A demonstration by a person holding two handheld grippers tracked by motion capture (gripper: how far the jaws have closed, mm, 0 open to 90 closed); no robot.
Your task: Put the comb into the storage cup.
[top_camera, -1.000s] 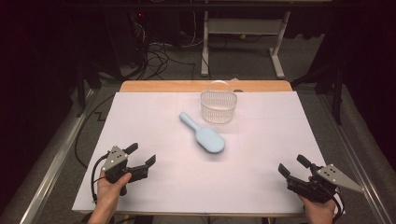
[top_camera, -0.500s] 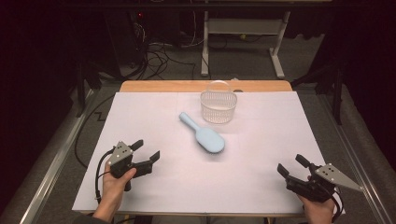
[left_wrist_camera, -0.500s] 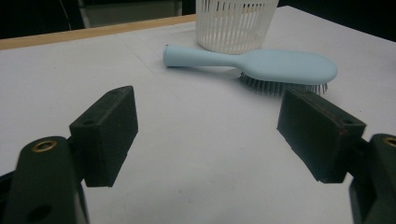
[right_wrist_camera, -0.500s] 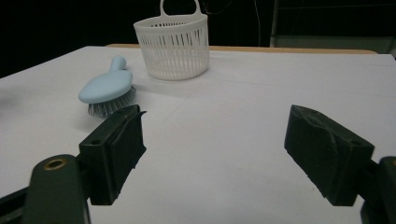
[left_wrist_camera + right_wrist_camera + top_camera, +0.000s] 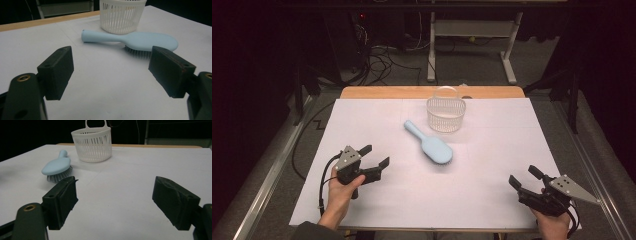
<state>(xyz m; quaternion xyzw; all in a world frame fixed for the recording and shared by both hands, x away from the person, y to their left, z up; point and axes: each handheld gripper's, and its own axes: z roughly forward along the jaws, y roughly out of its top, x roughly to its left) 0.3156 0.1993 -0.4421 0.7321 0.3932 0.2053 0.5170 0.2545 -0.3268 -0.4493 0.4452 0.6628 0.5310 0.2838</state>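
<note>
The brush [image 5: 430, 144] looks light, stiff, smooth plastic; its slim handle [image 5: 412, 129] suits a grip. Both grippers, left [image 5: 375, 162] and right [image 5: 524, 179], gape empty.

Basket [image 5: 122, 15] rim cut off by top edge in left gripper view; handle out of frame. Hairbrush [image 5: 130, 41] bristles mostly hidden under its own back, far end partly behind own right pad [image 5: 171, 71]. Right hand [image 5: 554, 225] cropped at bottom edge in high view, cable partly off frame. Table [image 5: 492, 200] near edge partly covered by forearms. Background beyond far edge too dark to make out.
</note>
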